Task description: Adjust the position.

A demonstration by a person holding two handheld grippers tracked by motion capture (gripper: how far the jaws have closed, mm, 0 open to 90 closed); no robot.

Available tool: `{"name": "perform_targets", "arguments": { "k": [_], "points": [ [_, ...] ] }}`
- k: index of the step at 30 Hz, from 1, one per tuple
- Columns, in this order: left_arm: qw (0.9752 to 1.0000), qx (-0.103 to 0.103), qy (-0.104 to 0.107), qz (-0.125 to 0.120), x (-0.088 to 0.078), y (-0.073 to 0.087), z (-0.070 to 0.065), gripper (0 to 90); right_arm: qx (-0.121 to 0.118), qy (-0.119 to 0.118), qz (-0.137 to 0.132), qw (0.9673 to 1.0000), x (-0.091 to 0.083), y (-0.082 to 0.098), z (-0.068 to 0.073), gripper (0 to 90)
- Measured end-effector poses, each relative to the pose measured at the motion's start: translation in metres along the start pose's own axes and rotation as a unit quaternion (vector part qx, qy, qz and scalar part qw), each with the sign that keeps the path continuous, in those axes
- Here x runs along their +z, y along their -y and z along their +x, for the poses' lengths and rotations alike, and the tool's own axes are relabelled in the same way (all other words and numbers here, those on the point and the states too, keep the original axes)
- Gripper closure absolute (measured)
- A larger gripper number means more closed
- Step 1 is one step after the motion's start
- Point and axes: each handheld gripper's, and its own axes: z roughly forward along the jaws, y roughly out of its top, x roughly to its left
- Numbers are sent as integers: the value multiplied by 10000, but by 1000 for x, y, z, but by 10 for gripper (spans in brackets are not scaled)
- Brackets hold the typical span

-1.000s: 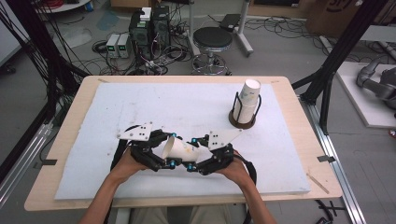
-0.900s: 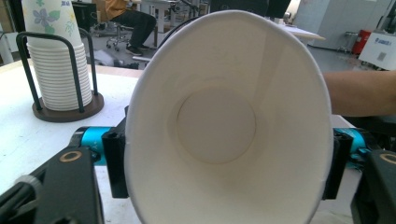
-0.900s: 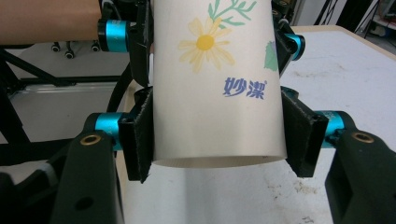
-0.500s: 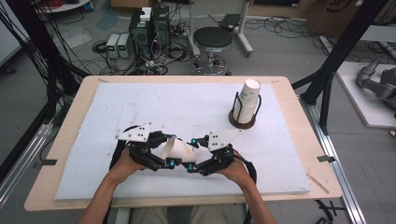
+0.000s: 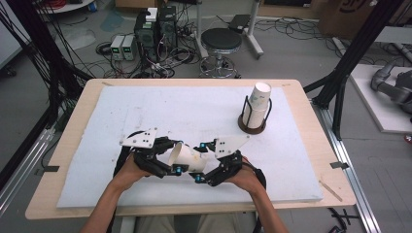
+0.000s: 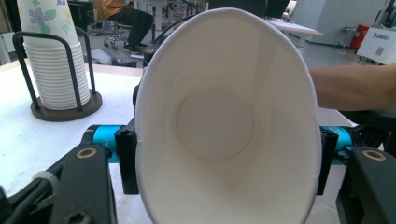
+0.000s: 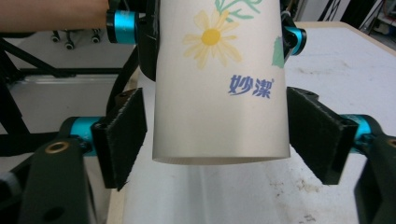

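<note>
A paper cup (image 5: pixel 187 158) lies on its side above the white mat (image 5: pixel 194 111), between both tongs. The left gripper (image 5: pixel 167 162) clamps its rim, squeezing it oval. The right gripper (image 5: pixel 206 172) stands open around the cup's base, pads apart from it.

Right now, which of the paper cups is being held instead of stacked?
The single paper cup between the two claws, tipped sideways above the mat. The other cups stand nested upside down in the wire holder.

Black jaws with cyan fittings and brass-ringed screws are seen on the left gripper (image 5: pixel 167 162) and right gripper (image 5: pixel 206 167); grey three-cornered plates are carried on top.
</note>
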Motion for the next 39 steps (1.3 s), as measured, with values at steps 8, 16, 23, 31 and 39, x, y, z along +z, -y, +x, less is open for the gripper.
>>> {"name": "perform_targets", "arguments": {
  "k": [8, 16, 23, 31, 39],
  "points": [
    [10000, 0, -33, -4, -2, 0, 0, 340, 8, -14, 8, 10000, 0, 0, 0, 194],
    [10000, 4, -58, 15, -3, 0, 0, 340, 20, -21, 20, 10000, 1, 0, 0, 193],
    [10000, -1, -78, 13, -4, 0, 0, 340, 43, -16, 35, 10000, 1, 0, 1, 193],
    [9999, 9, -97, 28, -6, -1, 0, 342, 37, 14, 50, 10000, 1, 0, 1, 193],
    [9998, 56, -208, 47, -13, -4, -4, 342, 53, 80, 91, 9999, -3, 1, 2, 191]
  ]
}}
